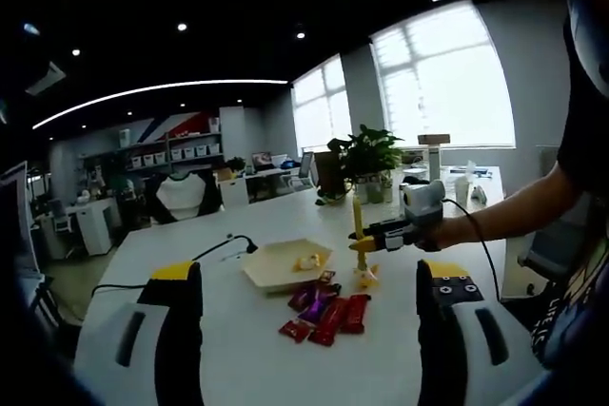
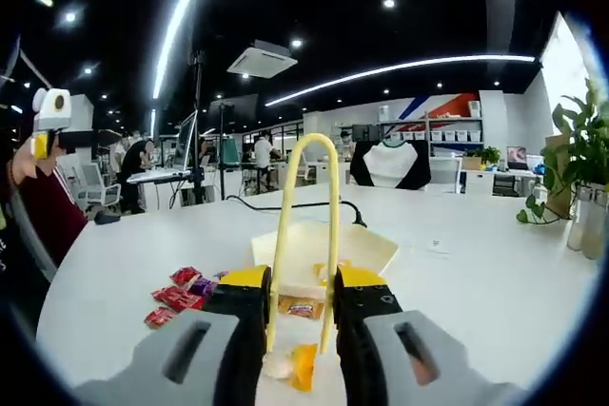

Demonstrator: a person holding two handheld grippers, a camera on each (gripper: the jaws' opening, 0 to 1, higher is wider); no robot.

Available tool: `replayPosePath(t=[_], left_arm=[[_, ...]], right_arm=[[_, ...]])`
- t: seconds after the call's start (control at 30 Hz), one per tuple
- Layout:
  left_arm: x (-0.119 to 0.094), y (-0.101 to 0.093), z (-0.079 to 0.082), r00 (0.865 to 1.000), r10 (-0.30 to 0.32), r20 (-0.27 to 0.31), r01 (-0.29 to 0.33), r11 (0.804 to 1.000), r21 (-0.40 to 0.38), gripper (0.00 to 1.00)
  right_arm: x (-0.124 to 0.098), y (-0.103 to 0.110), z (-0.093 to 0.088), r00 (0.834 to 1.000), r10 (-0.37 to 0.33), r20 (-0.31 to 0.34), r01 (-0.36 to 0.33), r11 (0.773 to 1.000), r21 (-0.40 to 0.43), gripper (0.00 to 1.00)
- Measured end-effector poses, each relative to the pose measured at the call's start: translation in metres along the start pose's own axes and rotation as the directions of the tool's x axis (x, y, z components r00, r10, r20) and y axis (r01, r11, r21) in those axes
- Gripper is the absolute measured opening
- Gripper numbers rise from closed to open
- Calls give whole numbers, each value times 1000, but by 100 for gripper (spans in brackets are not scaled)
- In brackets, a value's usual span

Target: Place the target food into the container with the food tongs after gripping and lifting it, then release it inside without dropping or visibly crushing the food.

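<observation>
R gripper [image 2: 300,316] clamps yellow tongs [image 2: 304,235], tips down over loose snack [image 2: 303,365] beside tray [image 2: 324,249]. Tong spread unclear, nothing visibly gripped. L gripper [image 1: 309,306] spread, idle, clear of wrappers [image 1: 328,311].

yellow tongs [image 1: 360,235] upright, beside container [image 1: 283,264], wrapped snacks [image 1: 326,312]

Grey hand-held gripper [image 1: 309,330], black jaws, yellow tips.
</observation>
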State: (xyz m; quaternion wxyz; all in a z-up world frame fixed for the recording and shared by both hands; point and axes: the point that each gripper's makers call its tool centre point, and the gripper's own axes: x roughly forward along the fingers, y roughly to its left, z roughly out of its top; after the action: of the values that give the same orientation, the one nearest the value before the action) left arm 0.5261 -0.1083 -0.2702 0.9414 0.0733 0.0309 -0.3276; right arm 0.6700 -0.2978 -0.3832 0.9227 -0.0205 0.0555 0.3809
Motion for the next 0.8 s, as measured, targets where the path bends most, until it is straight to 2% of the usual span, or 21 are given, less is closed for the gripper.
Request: replayPosePath(t=[0.17,0.2,0.27,0.33,0.4,0.53,0.67,0.8], left_arm=[[-1,1,0,1000,1,0,-1,1000,1,99],[-2,1,0,1000,4,-1,-4,1000,2,99],[-2,2,1,1000,6,2,-6,1000,-2,99],[-2,2,1,1000,6,4,-6,1000,-2,99],[-2,2,2,1000,5,5,-5,1000,-1,98],[-1,1,2,1000,2,5,-2,1000,-3,98],[-1,0,0,1000,-1,2,1,1000,-3,98],[-2,-1,-3,1000,0,-3,0,1000,-10,97]], right_arm=[[-3,0,-4,1000,-21,-9,21,1000,-20,22],[-5,-4,-3,999,-48,-7,47,999,-20,22],[-11,-9,-3,995,-97,22,95,994,59,22],[-17,-13,-7,988,-151,14,150,988,45,22],[-22,-12,-8,982,-190,25,187,979,84,22],[-28,-8,-10,972,-235,24,233,971,43,22],[-32,-9,-10,957,-288,26,287,957,40,21],[-31,-4,-11,954,-297,38,296,955,16,20]])
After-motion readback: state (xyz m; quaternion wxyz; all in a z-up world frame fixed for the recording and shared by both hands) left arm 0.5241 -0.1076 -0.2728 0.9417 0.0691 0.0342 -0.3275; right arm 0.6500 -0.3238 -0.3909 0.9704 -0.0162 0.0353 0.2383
